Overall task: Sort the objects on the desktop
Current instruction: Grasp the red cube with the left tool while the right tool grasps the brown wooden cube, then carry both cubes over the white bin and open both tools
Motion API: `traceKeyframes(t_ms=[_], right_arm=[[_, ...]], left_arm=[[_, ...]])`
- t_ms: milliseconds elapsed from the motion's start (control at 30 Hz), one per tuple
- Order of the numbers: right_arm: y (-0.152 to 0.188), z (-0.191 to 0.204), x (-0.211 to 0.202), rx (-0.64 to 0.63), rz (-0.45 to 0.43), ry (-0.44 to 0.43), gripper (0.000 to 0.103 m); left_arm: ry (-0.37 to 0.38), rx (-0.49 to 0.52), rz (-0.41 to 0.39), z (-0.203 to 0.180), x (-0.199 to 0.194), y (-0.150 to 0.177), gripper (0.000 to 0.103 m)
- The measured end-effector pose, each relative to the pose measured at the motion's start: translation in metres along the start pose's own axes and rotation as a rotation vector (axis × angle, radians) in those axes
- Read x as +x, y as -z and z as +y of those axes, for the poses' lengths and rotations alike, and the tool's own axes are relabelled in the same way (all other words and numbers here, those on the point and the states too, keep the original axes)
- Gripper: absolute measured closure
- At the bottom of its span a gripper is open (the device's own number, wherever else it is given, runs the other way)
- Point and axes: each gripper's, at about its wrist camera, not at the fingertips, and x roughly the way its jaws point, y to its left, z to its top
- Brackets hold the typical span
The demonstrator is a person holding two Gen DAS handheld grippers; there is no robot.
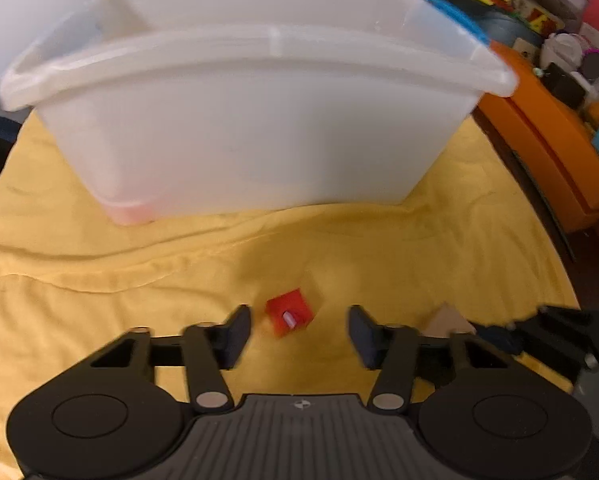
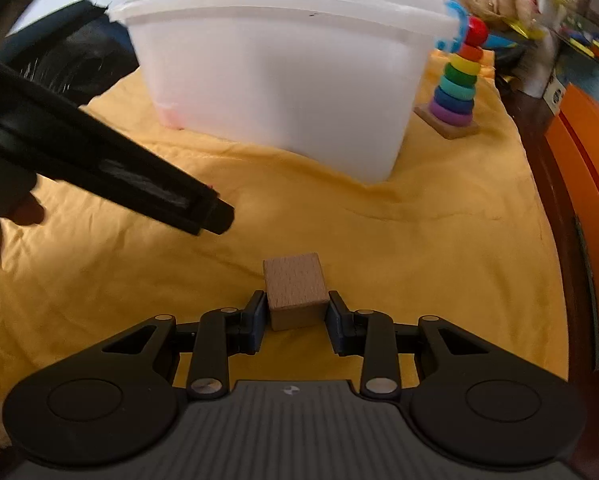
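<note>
Right wrist view: the wooden block (image 2: pixel 295 292) is clamped in the right gripper (image 2: pixel 295 312) jaws on the yellow-clothed worktop (image 2: pixel 439 240). Left gripper (image 1: pixel 299 334) jaws stand apart around the red piece (image 1: pixel 289 312); cloth could be snagged.

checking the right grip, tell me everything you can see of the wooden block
The wooden block is a small pale cube of light unfinished-looking wood with fine grain on its top and slightly rounded edges. It sits flat and upright on the yellow cloth, in front of the translucent white bin. The right gripper straddles its near half, a blue-padded finger close against each side; contact looks likely but a thin gap cannot be ruled out.
</note>
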Motion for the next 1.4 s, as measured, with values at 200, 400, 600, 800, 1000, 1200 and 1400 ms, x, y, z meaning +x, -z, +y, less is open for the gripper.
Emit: traceKeyframes(t_ms=[200, 400, 600, 800, 1000, 1200, 1400], right_arm=[[0.002, 0.008, 0.002, -0.023, -0.021, 0.049, 0.042], [0.001, 0.002, -0.002, 0.006, -0.041, 0.007, 0.070], [-0.029, 0.004, -0.032, -0.036, -0.112, 0.037, 0.070], [-0.105, -0.007, -0.090, 0.011, -0.280, 0.028, 0.070], [-0.177, -0.018, -0.072, 0.039, -0.253, 0.039, 0.070], [-0.191, -0.024, -0.008, 0.054, -0.100, 0.050, 0.070], [-0.184, -0.028, 0.032, 0.076, 0.023, 0.048, 0.070]], left_arm=[[-0.057, 0.071, -0.026, -0.004, 0.001, 0.009, 0.081], [0.004, 0.074, -0.062, 0.008, -0.016, 0.014, 0.081], [0.014, 0.083, -0.173, 0.018, -0.076, -0.012, 0.081], [-0.017, 0.071, -0.317, 0.028, -0.141, -0.065, 0.081], [-0.046, 0.017, -0.328, 0.045, -0.124, -0.121, 0.081], [-0.112, 0.013, -0.238, 0.051, -0.066, -0.147, 0.081], [-0.131, 0.043, -0.163, 0.051, -0.028, -0.140, 0.080]])
